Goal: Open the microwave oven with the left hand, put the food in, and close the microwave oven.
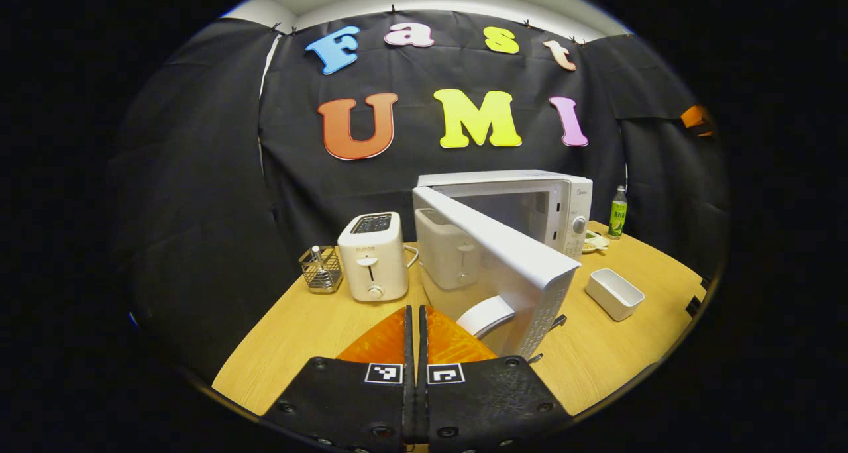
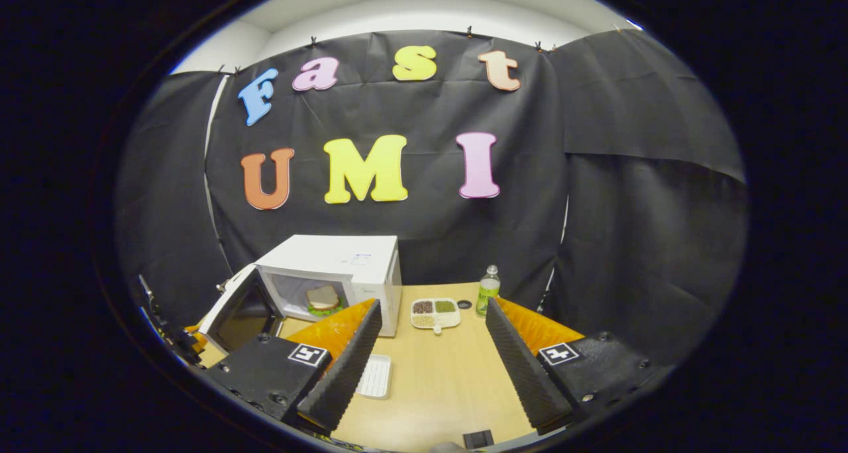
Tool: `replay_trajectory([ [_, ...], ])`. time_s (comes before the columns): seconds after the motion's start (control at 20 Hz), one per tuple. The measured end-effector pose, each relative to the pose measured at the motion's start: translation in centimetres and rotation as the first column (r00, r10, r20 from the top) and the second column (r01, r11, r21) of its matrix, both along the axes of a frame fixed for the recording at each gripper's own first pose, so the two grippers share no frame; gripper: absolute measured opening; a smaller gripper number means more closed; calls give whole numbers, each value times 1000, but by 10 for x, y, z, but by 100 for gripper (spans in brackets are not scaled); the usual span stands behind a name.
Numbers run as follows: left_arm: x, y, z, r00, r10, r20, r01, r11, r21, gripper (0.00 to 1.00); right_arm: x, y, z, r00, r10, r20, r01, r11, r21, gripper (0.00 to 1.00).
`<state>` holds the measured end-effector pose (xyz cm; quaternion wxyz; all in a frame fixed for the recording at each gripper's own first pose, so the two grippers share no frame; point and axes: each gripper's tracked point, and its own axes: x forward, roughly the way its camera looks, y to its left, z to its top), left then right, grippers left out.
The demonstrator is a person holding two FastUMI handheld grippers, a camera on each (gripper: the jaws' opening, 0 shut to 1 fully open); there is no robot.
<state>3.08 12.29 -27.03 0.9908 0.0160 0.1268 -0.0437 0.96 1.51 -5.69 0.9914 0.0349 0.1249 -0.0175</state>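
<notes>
The microwave oven (image 2: 331, 277) stands on the wooden table (image 2: 437, 380) with its door (image 2: 235, 307) swung wide, and inside its cavity sits the food, a sandwich (image 2: 322, 299) on something green. Just beside the microwave oven's control side lies a white divided tray (image 2: 435, 312) with dark, green and pale fillings in its compartments, and past that tray a green bottle (image 2: 488, 289) stands upright with a small dark cap lying near it. In front of the microwave oven a white rectangular dish (image 1: 614, 293) rests on the table; I cannot see anything in it. On the door side of the microwave oven stands a white toaster (image 1: 373, 256), and beyond it a wire basket (image 1: 320, 269) holding a utensil. My left gripper (image 1: 417, 324) has its fingers pressed together with nothing between them, just in front of the open door's edge (image 1: 530, 274). My right gripper (image 2: 430, 327) is spread wide, holding nothing, above the table in front of the microwave oven.
</notes>
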Motion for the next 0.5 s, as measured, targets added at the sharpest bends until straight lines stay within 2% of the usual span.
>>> replay_trajectory([
  [0.1,2,-23,2,1000,-26,-3,26,1000,-9,0,1,-6,3,1000,3,5,-3,1000,13,100],
  [0.15,4,-34,3,999,-39,1,39,999,-8,0,3,-7,3,1000,7,5,-7,1000,20,92],
  [0.3,12,-73,8,996,-91,8,91,996,1,0,5,-15,3,1000,9,5,-9,1000,20,92],
  [0.35,15,-85,8,994,-108,9,108,994,-3,0,6,-17,2,1000,13,3,-13,1000,23,100],
  [0.4,18,-98,8,992,-124,6,124,992,-2,0,5,-20,3,1000,13,6,-13,1000,24,92],
  [0.45,23,-110,7,990,-140,5,140,990,2,0,7,-23,5,1000,10,6,-10,1000,23,100],
  [0.5,27,-123,10,988,-157,11,157,988,8,0,7,-27,7,1000,9,9,-9,1000,23,92],
])
